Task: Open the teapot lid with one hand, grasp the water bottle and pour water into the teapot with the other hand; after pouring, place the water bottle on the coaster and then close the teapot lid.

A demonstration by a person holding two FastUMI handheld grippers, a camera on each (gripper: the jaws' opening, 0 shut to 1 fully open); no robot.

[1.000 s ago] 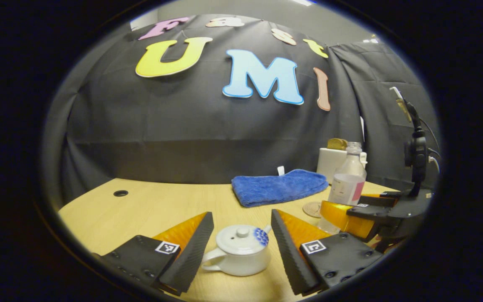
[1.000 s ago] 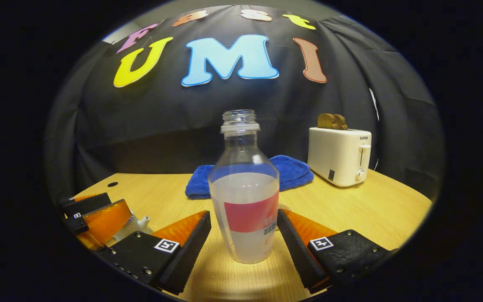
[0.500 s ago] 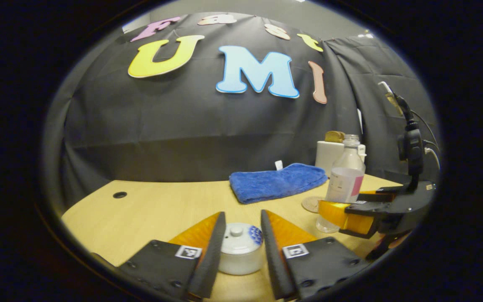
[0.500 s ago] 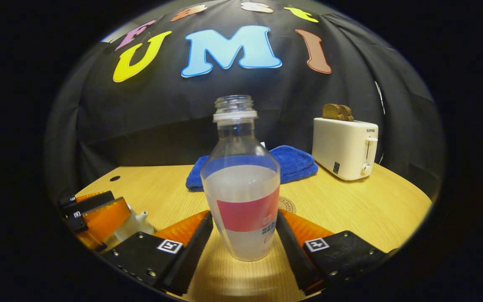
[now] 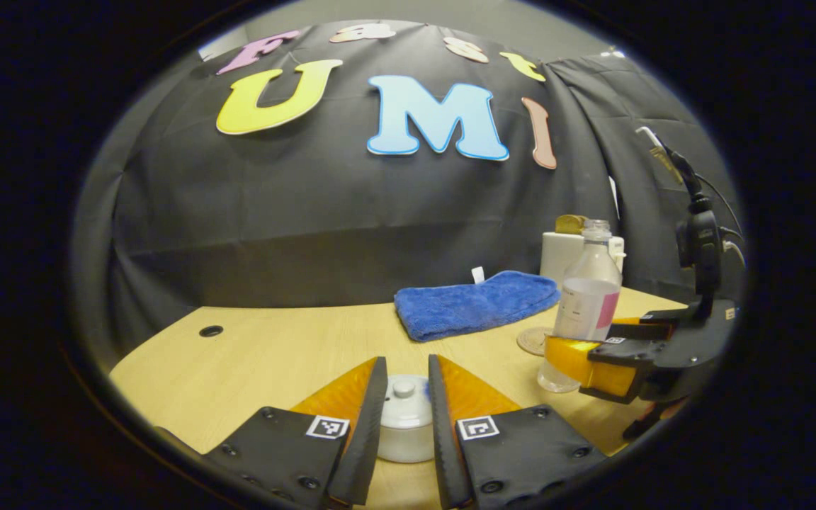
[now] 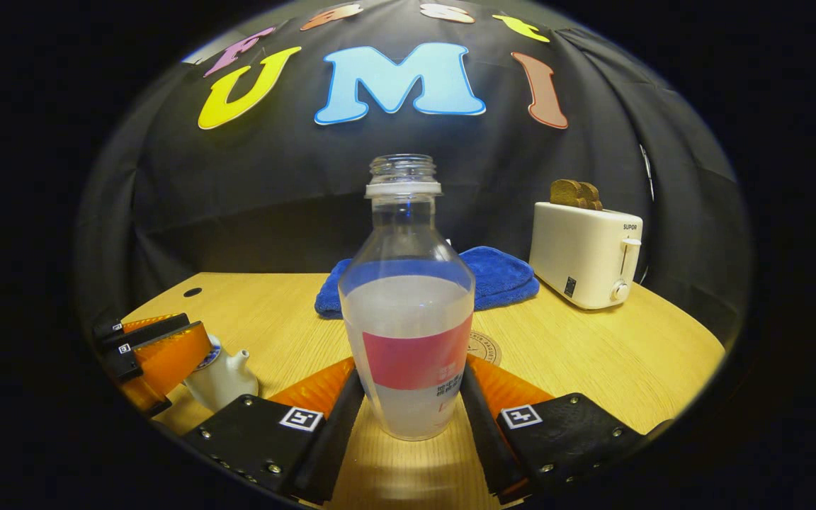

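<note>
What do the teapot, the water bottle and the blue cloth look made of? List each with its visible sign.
Teapot: likely glazed ceramic; smooth, glossy white body with a painted blue pattern.
Water bottle: probably clear plastic; see-through wall showing the liquid level, threaded neck, wrap-around label.
Blue cloth: soft, fluffy fabric, perhaps microfibre or terry; fuzzy matte surface, folded with rounded edges.

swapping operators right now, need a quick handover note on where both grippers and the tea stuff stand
Left gripper: fingers closed on the teapot lid, lid still seated on the teapot.
Right gripper: fingers against both sides of the water bottle, which stands upright on the table, uncapped, about half full.
Coaster: bare, just behind the bottle.
Done: both grasps.
Left: lift lid, pour, bottle onto coaster, close lid.
</note>
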